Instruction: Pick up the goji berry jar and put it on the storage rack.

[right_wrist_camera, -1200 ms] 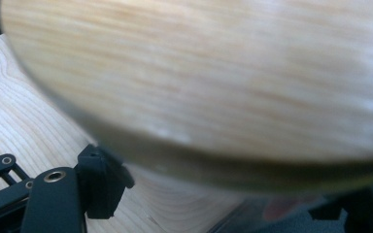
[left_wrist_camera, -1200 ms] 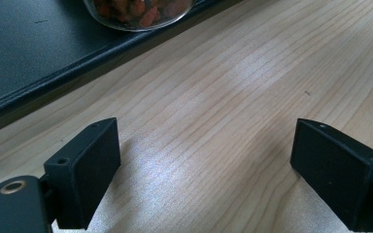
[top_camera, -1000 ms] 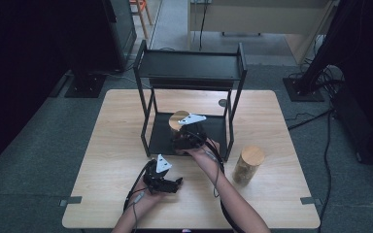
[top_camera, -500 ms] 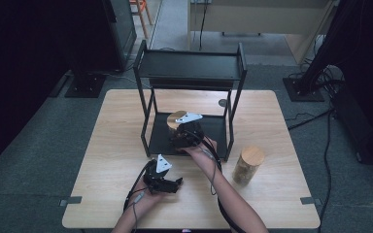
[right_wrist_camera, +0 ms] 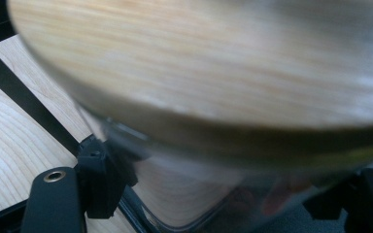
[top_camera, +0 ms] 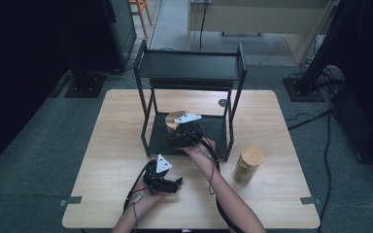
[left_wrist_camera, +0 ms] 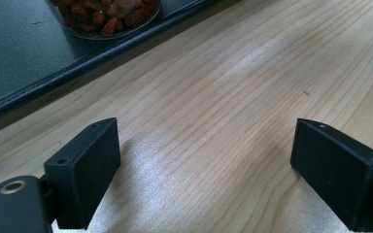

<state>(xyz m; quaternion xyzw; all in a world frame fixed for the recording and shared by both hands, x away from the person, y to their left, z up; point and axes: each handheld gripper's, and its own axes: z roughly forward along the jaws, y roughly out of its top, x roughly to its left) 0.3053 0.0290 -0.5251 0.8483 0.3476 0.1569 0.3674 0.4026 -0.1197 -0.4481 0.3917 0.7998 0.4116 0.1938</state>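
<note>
Since a second ago your right gripper [top_camera: 180, 127] has barely shifted: it stays on the glass jar [top_camera: 176, 121] with the wooden lid [right_wrist_camera: 209, 58], and the jar stands on the black rack's [top_camera: 190, 73] bottom shelf, towards its left side, as it did before. Your right gripper's jaws sit on either side of the jar just under the lid and look pressed against the glass (the view from that gripper is blurred, so the contact itself is hard to judge). Your left gripper [top_camera: 167, 183] rests low over the bare wooden table [top_camera: 107, 145] just in front of the rack, its jaws spread wide with nothing between them; its own view looks across the table to the shelf edge and the bottom of the jar, which holds reddish-brown pieces [left_wrist_camera: 108, 17]. Rack uprights stand on both sides of the jar, and the top shelf hangs over it. A second wooden-lidded jar [top_camera: 247, 164] stands on the table right of the rack, well apart from both grippers.
</note>
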